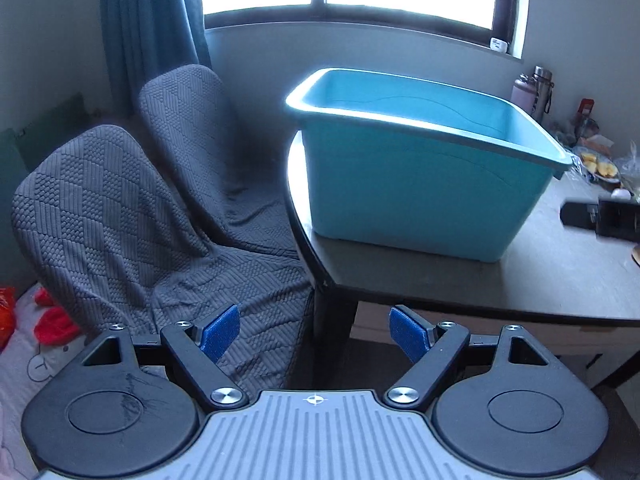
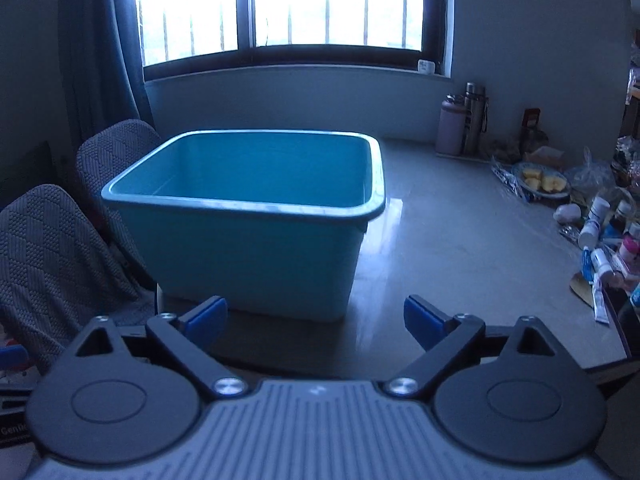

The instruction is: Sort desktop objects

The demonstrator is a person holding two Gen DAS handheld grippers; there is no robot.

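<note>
A teal plastic bin [image 1: 424,184] stands on the dark table near its left corner; what lies inside is hidden by its walls. The right wrist view shows the same bin [image 2: 256,240] from the front. My left gripper [image 1: 316,334] is open with nothing between its blue pads, hanging off the table's front edge below the bin. My right gripper [image 2: 316,320] is open and empty, low over the tabletop just in front of the bin. Small tubes and bottles [image 2: 604,252] lie in a cluster at the table's right side.
Two chairs with grey covers [image 1: 132,216] stand left of the table. A plate of food [image 2: 544,184], bags and two flasks [image 2: 464,124] crowd the back right. The other gripper's black body [image 1: 608,220] shows at the right edge. Bare tabletop [image 2: 460,240] stretches right of the bin.
</note>
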